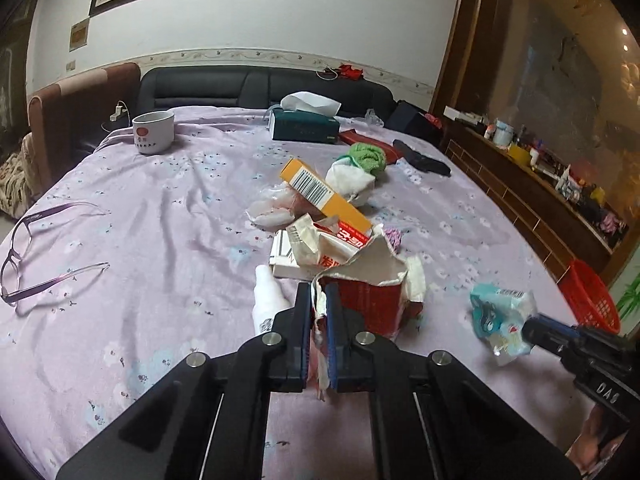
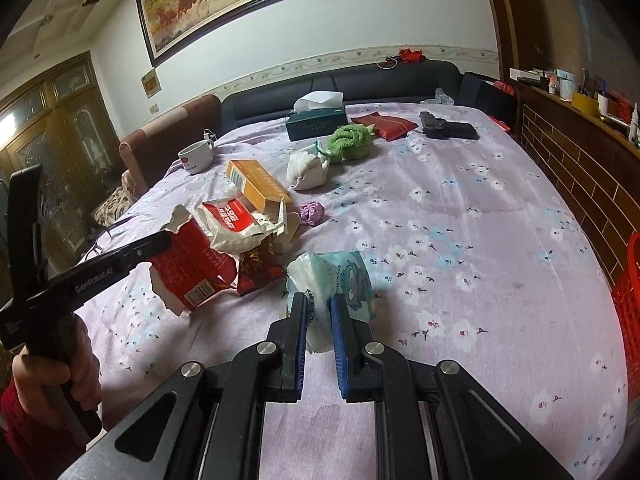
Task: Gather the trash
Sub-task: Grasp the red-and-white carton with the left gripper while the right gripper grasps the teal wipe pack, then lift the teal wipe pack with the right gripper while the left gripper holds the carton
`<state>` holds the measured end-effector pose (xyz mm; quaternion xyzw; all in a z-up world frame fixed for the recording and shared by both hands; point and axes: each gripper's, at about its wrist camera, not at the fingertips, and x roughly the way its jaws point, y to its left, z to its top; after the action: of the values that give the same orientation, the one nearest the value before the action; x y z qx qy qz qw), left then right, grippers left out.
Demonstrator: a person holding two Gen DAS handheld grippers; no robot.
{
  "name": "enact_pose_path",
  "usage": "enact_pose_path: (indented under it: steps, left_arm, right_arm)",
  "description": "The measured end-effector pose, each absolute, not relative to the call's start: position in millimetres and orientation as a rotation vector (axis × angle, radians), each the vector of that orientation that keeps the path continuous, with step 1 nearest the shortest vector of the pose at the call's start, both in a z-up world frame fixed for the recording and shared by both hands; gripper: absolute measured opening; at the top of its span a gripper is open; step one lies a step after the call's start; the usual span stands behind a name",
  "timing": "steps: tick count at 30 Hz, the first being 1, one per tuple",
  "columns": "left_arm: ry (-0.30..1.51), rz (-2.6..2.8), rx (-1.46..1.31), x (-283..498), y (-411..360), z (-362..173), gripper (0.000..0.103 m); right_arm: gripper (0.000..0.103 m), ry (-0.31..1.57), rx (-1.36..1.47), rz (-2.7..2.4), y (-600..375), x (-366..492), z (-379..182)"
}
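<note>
Torn red box (image 1: 372,304): white ripped edge pinched between pads of left gripper (image 1: 319,300), box at near side of trash pile on purple bedsheet (image 1: 140,208). Right gripper (image 2: 319,308) clamped on blue-white tissue pack (image 2: 340,280), just right of pile. Behind pile: orange box (image 1: 324,196), white bundle (image 1: 348,180), green cloth (image 1: 368,156). Red basket (image 1: 588,300) beside bed at right. Glasses (image 1: 40,256) lying far left.

A torn red carton (image 1: 362,304) is pinched by its ragged white edge between the left fingers (image 1: 303,312); a crumpled blue-and-white wrapper (image 2: 332,284) sits clamped between the right fingers (image 2: 298,320).
</note>
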<state>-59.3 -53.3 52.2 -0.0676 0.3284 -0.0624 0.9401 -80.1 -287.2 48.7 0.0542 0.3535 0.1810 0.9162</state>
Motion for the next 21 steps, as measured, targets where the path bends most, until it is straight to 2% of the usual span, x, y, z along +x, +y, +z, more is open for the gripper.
enact_pose_path:
  steps: [10,21]
  left_arm:
    - [0.682,-0.149,-0.082,-60,-68,40,0.005]
    - [0.588,-0.207,-0.083,-91,-90,70,0.004]
  right_arm:
    - [0.013,0.738,0.116,0.380,-286,-84,45]
    - [0.013,0.691,0.156,0.355,-304,-96,61]
